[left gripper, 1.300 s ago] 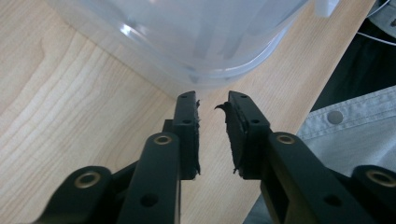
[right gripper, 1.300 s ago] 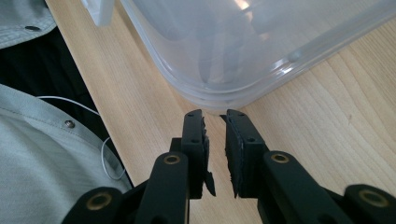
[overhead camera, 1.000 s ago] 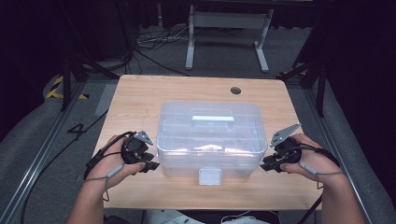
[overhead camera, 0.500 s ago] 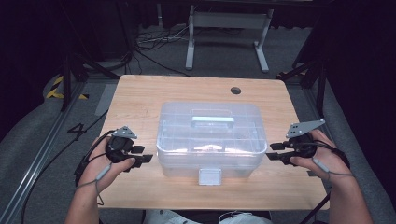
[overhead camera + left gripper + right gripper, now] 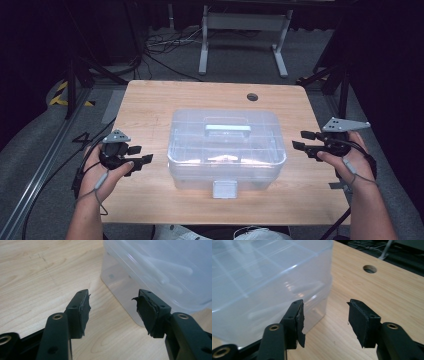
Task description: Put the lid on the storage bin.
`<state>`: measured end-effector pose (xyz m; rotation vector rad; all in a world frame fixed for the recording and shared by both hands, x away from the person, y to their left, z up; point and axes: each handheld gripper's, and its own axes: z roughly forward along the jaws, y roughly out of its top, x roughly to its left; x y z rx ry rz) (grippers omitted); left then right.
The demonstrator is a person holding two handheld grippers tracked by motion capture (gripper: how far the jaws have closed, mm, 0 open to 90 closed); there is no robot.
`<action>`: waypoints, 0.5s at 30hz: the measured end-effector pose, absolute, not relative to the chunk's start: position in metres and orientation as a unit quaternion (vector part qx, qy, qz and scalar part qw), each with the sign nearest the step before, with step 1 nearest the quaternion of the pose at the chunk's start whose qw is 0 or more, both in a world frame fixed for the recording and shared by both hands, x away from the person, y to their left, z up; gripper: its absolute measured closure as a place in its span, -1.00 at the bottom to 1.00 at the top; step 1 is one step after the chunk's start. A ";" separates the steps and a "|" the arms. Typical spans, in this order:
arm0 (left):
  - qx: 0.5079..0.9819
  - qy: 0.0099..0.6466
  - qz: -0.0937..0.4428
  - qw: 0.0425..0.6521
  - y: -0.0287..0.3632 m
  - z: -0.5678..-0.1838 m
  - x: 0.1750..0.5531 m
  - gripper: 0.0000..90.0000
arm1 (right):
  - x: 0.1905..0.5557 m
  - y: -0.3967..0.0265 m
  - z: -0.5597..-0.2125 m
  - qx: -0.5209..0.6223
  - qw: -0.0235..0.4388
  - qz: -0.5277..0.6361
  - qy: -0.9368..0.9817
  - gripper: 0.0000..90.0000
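Both my hands have drawn outward from the clear plastic storage box (image 5: 227,149), which sits mid-table. My left gripper (image 5: 141,154) at nine o'clock and right gripper (image 5: 301,140) at three o'clock have just been opening, jaws spread with nothing between them, leaving the box free on the wooden table (image 5: 150,100).

Light wood table (image 5: 150,100), round cable hole (image 5: 252,96) far right. Floor (image 5: 40,145) grey, carpet-like, metal rail (image 5: 45,165) running diagonally on the left. Yellow-black hazard tape (image 5: 61,94) far left by a dark stand leg (image 5: 72,87). White desk frame (image 5: 240,30) at the far side, cables (image 5: 160,45) tangled to its left. Room beyond is dark; light falls mostly on the tabletop.
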<state>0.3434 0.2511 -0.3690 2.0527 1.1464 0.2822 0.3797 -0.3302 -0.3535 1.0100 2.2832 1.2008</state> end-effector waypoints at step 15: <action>0.785 0.493 0.140 0.348 0.272 -0.405 0.369 -0.12 | 0.403 -0.356 -0.385 0.417 0.208 0.415 0.781 -0.08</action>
